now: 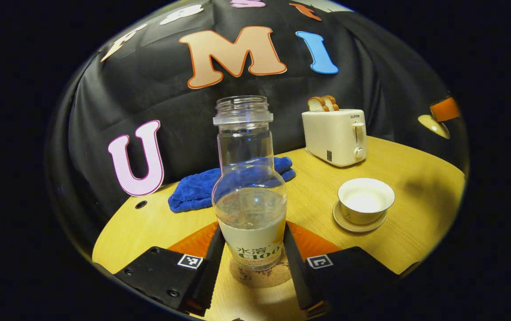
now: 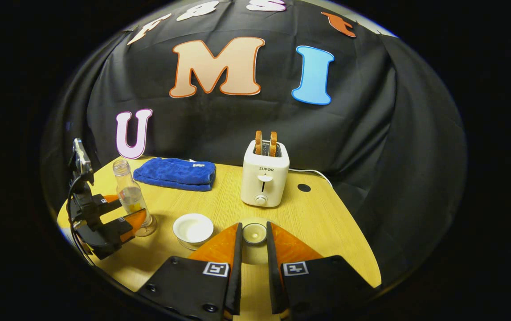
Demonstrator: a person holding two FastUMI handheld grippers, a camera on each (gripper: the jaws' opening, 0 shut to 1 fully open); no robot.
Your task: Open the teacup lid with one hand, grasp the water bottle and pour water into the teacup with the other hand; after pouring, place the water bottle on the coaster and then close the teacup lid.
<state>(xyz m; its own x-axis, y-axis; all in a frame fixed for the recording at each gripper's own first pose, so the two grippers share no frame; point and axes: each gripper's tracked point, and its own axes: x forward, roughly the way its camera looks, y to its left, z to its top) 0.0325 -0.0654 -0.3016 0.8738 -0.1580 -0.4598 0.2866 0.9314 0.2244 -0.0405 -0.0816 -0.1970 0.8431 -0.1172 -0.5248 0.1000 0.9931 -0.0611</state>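
1. The clear plastic water bottle, uncapped and part full, with a pale label round its lower half, stands upright on a round cork coaster on the light wooden bench.
2. The left claw has a finger on each side of the bottle at label height; the fingers sit right against it, so it looks gripped.
3. In the right gripper view that same left claw shows at the bench's left edge with the bottle between its fingers.
4. The white porcelain teacup sits open on its matching saucer, beside the bottle and apart from it.
5. The right claw has its fingers closed on the small round teacup lid, which is held just beside the cup.
6. A cream two-slot toaster with two slices of toast stands behind the cup.
7. A folded blue towel lies at the back of the bench by the black wall.
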